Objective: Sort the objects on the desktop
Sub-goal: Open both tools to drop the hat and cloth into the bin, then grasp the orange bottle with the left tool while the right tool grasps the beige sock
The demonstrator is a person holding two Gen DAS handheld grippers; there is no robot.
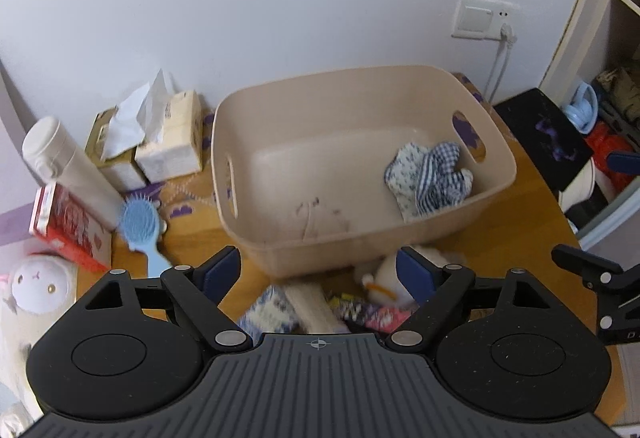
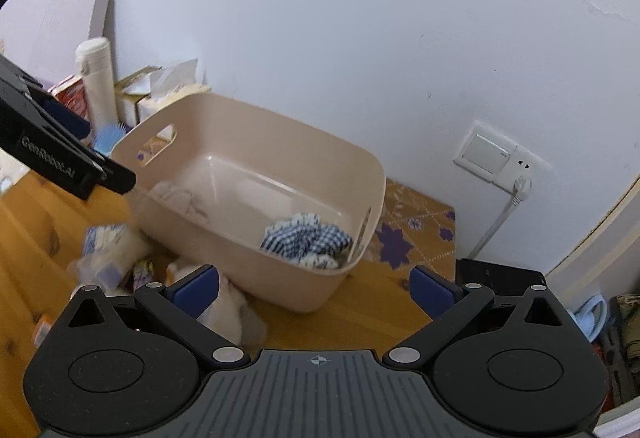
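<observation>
A beige plastic tub stands on the wooden desk against the wall; it also shows in the right wrist view. A blue-and-white checked cloth bundle lies in its right corner, also seen from the right wrist. My left gripper is open and empty, above a pile in front of the tub: a white plush toy, a blue patterned pack and colourful packets. My right gripper is open and empty, near the tub's front right corner, with the plush under its left finger.
A blue hairbrush, a white bottle, a red box and tissue packs stand left of the tub. A white round toy sits far left. A black box and shelves are on the right. A wall socket has a cable.
</observation>
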